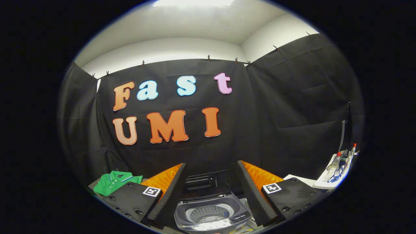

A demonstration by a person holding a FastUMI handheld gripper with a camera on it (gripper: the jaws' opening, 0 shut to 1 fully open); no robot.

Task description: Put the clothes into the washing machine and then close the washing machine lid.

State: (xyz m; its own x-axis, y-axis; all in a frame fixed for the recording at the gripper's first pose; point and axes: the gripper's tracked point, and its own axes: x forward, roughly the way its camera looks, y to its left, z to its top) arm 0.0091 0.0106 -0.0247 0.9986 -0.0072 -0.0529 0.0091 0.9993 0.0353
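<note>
Tongs (211, 182) stand open, with a wide gap between the two fingers and nothing held. Each finger (169, 191) has a dark ribbed inner pad, an orange ribbed outer face and a black block at its base bearing a square black-and-white marker.

Washer (212, 213) sits directly ahead of the tongs, framed in the gap between the fingers. It is a small grey top-loading unit. Its lid (205, 183) is raised and stands upright at the rear of the washer, with the inner side facing the tongs. The drum (209, 213) is exposed below the lid; its ribbed metal wall is visible and no garment can be seen inside it.

Shirt (116, 182) lies to the left of the washer, beyond the left finger. It is a green polo with a striped collar, spread flat on the surface (94, 188). It is well apart from the washer and is not touched by either finger.

To the right of the washer, beyond the right finger, a white tray (325, 182) carries two clear bottles (334, 165) with red caps and some small blue items. These are too small to identify further.

Behind the washer hangs the black cloth wall.
</note>
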